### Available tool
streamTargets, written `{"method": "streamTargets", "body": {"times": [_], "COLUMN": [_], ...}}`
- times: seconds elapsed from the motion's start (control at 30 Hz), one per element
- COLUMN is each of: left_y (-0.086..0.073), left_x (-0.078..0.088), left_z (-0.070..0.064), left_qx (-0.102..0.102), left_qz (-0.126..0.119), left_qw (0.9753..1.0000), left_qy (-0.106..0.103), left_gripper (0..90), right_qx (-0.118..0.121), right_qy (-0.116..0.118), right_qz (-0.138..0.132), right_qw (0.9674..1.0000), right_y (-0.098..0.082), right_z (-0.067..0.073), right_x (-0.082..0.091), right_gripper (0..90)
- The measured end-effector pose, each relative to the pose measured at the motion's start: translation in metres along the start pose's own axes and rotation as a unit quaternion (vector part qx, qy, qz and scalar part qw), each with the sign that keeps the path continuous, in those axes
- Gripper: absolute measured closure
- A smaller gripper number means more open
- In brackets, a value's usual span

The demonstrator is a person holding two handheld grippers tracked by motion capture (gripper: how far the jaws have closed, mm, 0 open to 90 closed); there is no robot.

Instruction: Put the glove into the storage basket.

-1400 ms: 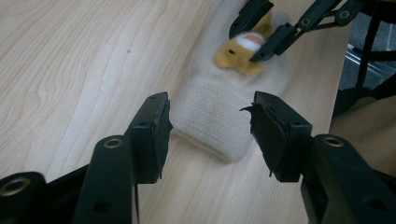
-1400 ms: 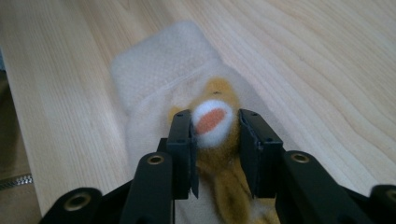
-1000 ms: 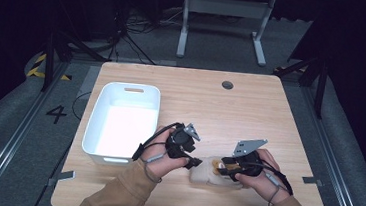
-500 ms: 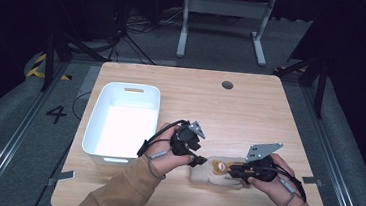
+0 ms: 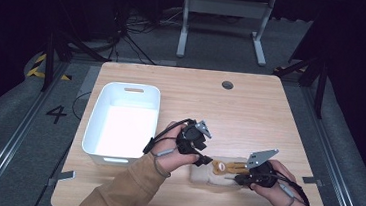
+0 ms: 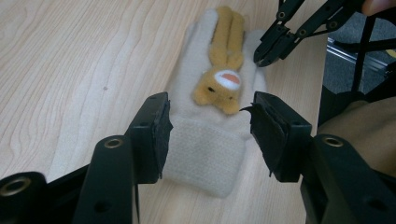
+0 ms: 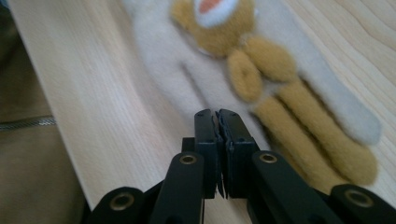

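A cream fleece mitten (image 6: 205,140) with a tan plush bunny (image 6: 225,70) sewn on it lies flat near the table's (image 5: 250,109) front edge, well right of the white bin (image 5: 123,120). The left gripper (image 6: 210,133) hangs over the knit cuff (image 6: 205,158) with jaws spread wide on either side, holding nothing. The right gripper (image 7: 216,123) sits at the finger end, jaws pressed together and empty. To grip well, I'd judge, drop the left jaws onto the cuff's edges before closing — pinch the thick band, not the bunny — and let the right tip pin the far end.

White bin (image 5: 121,120) on wooden table (image 5: 250,109) (left side), grey floor (image 5: 7,133), metal frame legs (image 5: 223,21) beyond
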State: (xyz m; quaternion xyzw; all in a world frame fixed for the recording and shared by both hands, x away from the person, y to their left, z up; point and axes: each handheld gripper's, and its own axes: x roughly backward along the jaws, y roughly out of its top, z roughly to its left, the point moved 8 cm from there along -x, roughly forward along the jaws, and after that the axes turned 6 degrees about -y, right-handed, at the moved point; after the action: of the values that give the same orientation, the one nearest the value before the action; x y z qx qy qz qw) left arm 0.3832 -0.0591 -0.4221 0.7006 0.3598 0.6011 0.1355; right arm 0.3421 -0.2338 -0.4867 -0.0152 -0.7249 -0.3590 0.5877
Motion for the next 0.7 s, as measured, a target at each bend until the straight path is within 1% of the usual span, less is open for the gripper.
{"method": "streamTargets", "body": {"times": [0.1,0.13,0.17,0.2,0.23,0.3,0.37,0.4,0.43,0.47,0.53,0.57,0.6,0.63,0.67,0.7], "left_y": [-0.001,-0.001,-0.001,-0.001,-0.002,-0.002,-0.002,-0.002,-0.002,-0.002,-0.003,-0.003,-0.003,-0.003,-0.003,-0.003], "left_x": [0.001,0.001,0.001,0.001,0.002,0.002,0.002,0.002,0.002,0.002,0.002,0.002,0.003,0.003,0.003,0.003], "left_z": [0.000,0.000,0.000,0.000,0.000,-0.001,-0.001,-0.001,0.000,0.000,0.000,0.000,0.000,0.000,0.000,-0.001], "left_qx": [-0.001,-0.001,0.000,0.000,0.001,0.003,0.002,0.002,0.002,0.002,0.002,0.002,0.001,0.002,0.002,0.001], "left_qz": [0.003,0.003,0.003,0.003,0.001,0.002,-0.001,-0.001,-0.001,0.000,0.001,0.001,0.002,0.002,0.002,0.001], "left_qw": [1.0000,1.0000,1.0000,1.0000,1.0000,1.0000,1.0000,1.0000,1.0000,1.0000,1.0000,1.0000,1.0000,1.0000,1.0000,1.0000], "left_qy": [0.000,0.000,-0.001,-0.001,0.000,0.001,0.003,0.003,0.003,0.003,0.003,0.003,0.002,0.002,0.002,0.002], "left_gripper": [48.3,48.3,48.3,48.3,48.3,48.3,48.3,48.3,48.3,48.3,48.3,48.3,48.3,48.3,48.3,48.3], "right_qx": [0.006,0.006,0.009,0.009,0.015,0.015,0.019,0.019,0.026,0.026,0.028,0.029,0.032,0.032,0.032,0.038], "right_qy": [-0.013,-0.013,-0.021,-0.021,-0.029,-0.030,-0.026,-0.026,-0.015,-0.015,-0.004,-0.003,-0.002,0.001,0.001,-0.002], "right_qz": [0.003,0.003,0.004,0.004,0.011,0.014,0.014,0.014,0.009,0.009,0.007,0.008,0.010,0.020,0.020,0.018], "right_qw": [0.9999,0.9999,0.9997,0.9997,0.9994,0.9994,0.9994,0.9994,0.9995,0.9995,0.9996,0.9995,0.9994,0.9993,0.9993,0.9991], "right_y": [-0.001,-0.001,-0.001,-0.001,-0.003,-0.003,-0.004,-0.004,-0.003,-0.003,-0.002,-0.002,-0.002,-0.004,-0.004,-0.005], "right_z": [-0.004,-0.004,-0.006,-0.006,-0.008,-0.008,-0.008,-0.008,-0.007,-0.007,-0.004,-0.003,-0.002,0.000,0.000,-0.001], "right_x": [-0.001,-0.001,0.000,0.000,-0.002,-0.002,-0.006,-0.006,-0.006,-0.006,-0.005,-0.005,-0.006,-0.009,-0.009,-0.011], "right_gripper": [86.1,86.1,85.8,85.8,85.7,85.4,82.6,82.6,78.7,78.7,77.2,76.0,73.5,67.1,67.1,64.8]}}
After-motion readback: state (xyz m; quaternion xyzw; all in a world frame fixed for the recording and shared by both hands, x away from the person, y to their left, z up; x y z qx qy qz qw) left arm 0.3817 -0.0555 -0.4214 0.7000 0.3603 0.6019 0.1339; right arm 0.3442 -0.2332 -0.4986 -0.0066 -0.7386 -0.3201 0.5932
